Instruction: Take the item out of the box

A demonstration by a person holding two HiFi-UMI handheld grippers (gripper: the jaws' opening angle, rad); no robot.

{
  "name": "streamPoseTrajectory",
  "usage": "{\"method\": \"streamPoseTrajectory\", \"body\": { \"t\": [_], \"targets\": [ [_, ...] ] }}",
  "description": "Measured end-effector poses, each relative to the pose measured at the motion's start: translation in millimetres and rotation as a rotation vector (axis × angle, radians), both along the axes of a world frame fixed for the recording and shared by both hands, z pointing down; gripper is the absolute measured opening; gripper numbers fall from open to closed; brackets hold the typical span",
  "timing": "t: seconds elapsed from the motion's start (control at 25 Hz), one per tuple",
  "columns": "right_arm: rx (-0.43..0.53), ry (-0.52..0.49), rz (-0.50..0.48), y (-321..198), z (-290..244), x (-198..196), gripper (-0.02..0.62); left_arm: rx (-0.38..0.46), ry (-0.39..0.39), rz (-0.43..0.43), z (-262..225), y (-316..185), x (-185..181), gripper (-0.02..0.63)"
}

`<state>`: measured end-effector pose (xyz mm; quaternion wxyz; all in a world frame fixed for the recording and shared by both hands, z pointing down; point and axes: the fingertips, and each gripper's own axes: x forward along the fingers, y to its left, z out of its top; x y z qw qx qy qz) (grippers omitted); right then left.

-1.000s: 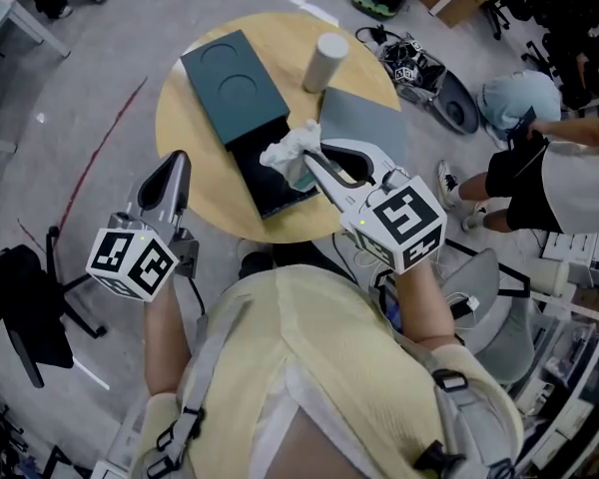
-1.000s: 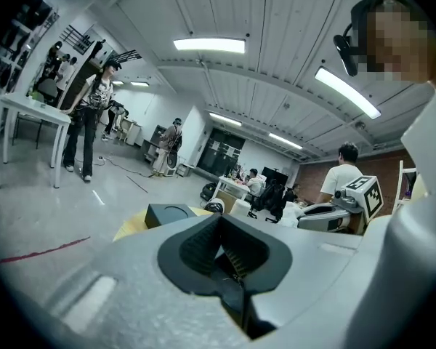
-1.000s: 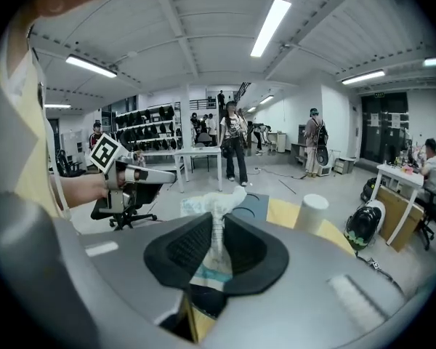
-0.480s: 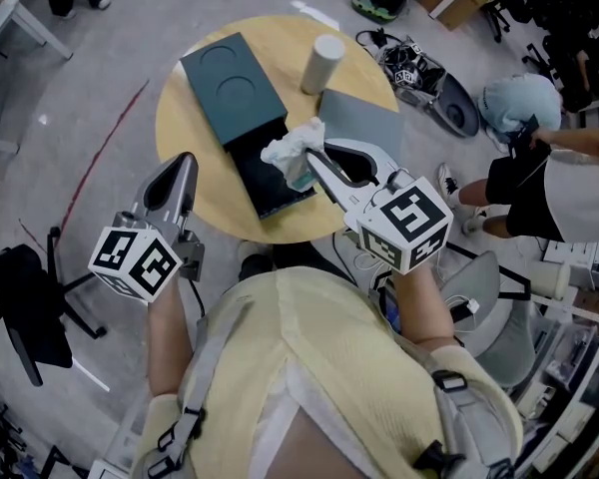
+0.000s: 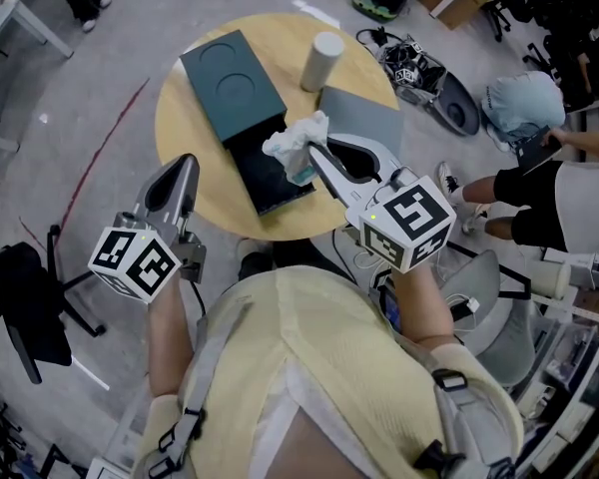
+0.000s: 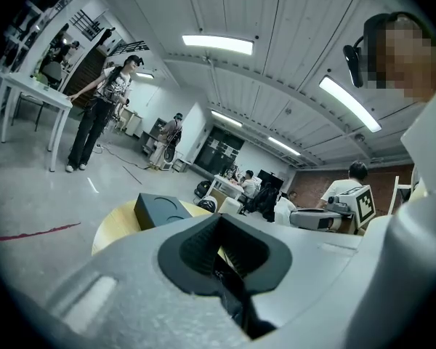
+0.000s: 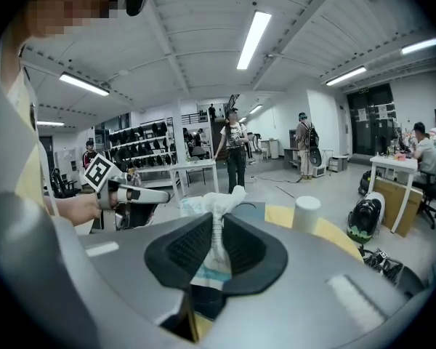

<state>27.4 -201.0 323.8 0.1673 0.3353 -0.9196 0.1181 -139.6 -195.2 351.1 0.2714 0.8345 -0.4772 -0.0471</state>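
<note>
My right gripper (image 5: 313, 160) is shut on a crumpled white packet with teal print (image 5: 296, 140), held just above the open dark box base (image 5: 265, 180) on the round wooden table (image 5: 180, 128). In the right gripper view the packet (image 7: 216, 211) stands pinched between the pads of the right gripper (image 7: 216, 251). The teal box lid (image 5: 234, 83) lies behind the base. My left gripper (image 5: 179, 165) hangs shut and empty at the table's near-left edge, apart from the box. The left gripper view shows its jaws (image 6: 221, 259) closed, with the lid (image 6: 160, 211) beyond.
A white cylinder (image 5: 322, 61) stands at the table's far side, next to a grey flat panel (image 5: 365, 118). A seated person (image 5: 539, 178) is to the right of the table. Bags and cables (image 5: 414, 68) lie on the floor behind it.
The right gripper has drifted slightly away from me with the packet still in it. The left gripper has barely moved.
</note>
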Motion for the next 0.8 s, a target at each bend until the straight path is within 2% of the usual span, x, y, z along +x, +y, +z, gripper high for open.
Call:
{"method": "streamPoseTrajectory", "body": {
  "t": [0.16,0.44,0.8],
  "targets": [
    [-0.004,0.004,0.011,0.4,0.8,2.2,0.052,-0.004,-0.007,-0.002,0.2,1.4,-1.8,-0.012],
    [0.002,-0.003,0.023,-1.0,-1.6,4.0,0.052,0.005,-0.072,0.007,-2.5,3.1,0.7,-0.009],
    [0.03,0.042,0.03,1.7,2.1,4.2,0.051,-0.007,-0.082,0.016,5.0,7.5,0.3,-0.009]
  ]
}}
